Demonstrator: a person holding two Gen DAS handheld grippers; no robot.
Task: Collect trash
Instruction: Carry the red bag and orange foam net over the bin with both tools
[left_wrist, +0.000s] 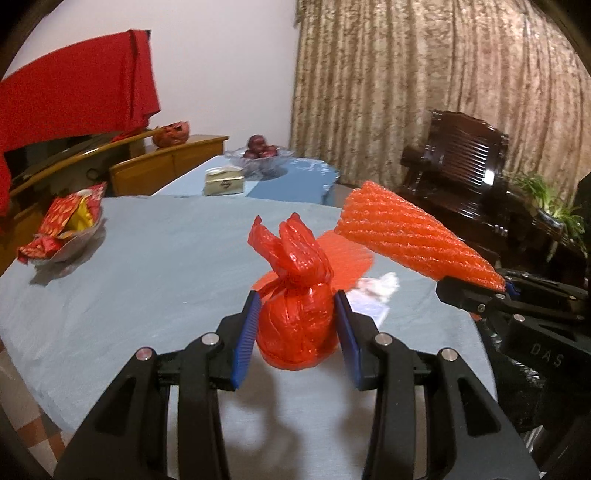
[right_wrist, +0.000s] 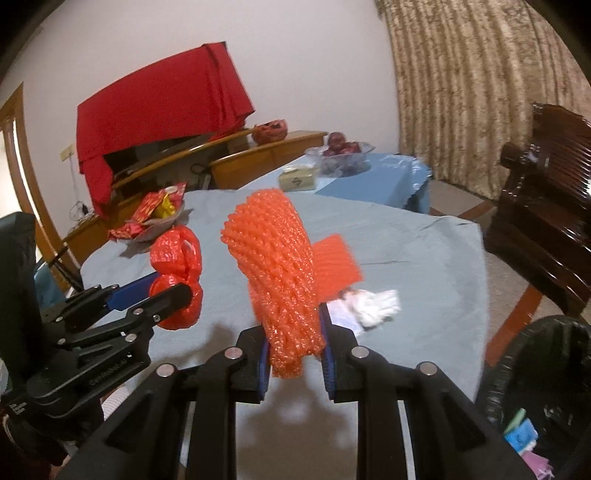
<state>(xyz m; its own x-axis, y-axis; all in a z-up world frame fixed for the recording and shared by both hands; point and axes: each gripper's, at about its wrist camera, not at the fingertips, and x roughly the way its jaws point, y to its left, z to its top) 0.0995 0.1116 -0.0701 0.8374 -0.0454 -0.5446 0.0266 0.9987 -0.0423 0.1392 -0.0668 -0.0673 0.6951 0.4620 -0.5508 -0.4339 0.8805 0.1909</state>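
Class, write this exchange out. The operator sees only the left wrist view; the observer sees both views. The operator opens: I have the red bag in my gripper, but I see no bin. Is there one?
Observer: Yes. A bin with a black liner stands beside the table, at the right wrist view's lower right.
Operator: Is it empty?
Observer: No. Blue and green scraps lie inside it.
Operator: Which gripper is on its side?
Observer: The right gripper, shut on the orange foam net. The left gripper, with the red bag, is on the other side.
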